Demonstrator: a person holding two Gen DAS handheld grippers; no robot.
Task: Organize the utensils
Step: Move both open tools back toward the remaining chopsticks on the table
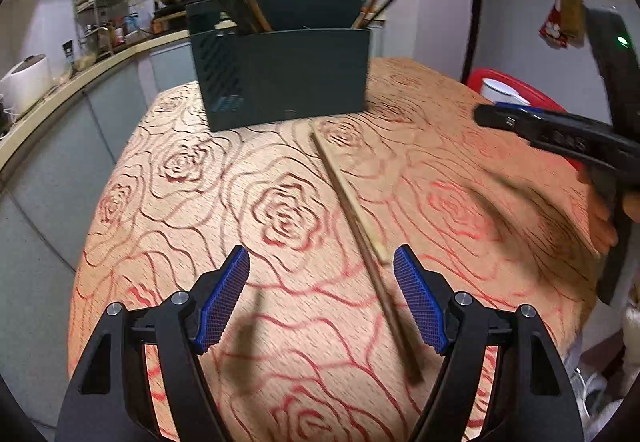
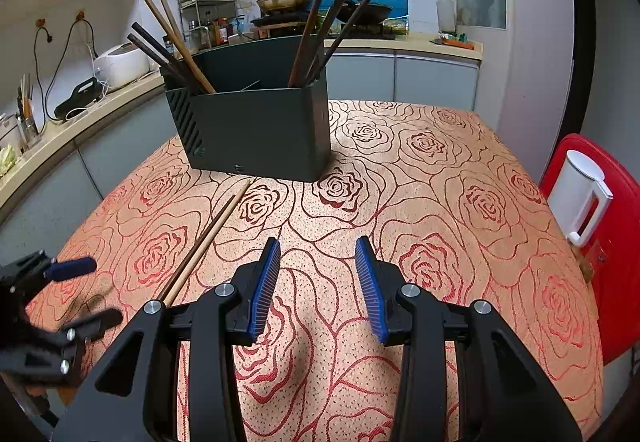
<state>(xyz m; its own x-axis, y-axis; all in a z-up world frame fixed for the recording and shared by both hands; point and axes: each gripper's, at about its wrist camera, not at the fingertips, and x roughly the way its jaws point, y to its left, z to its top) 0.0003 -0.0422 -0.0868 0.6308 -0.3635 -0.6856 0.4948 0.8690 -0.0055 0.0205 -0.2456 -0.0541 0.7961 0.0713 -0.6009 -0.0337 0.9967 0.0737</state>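
Two chopsticks [image 1: 362, 242] are seen lying side by side on the rose-patterned tablecloth [image 1: 180, 181], in front of the dark holder [image 1: 284, 77]; the left gripper [image 1: 322, 298] is held wide apart above them, nothing gripped; the right gripper [image 2: 316, 290] is parted and empty.

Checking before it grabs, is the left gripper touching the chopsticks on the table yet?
Apart. The left wrist view shows the left gripper open, chopsticks between its pads untouched.

Two wrist views, angled down over the table [image 1: 168, 177], both facing the holder [image 2: 256, 129], shared chopsticks [image 1: 352, 209].
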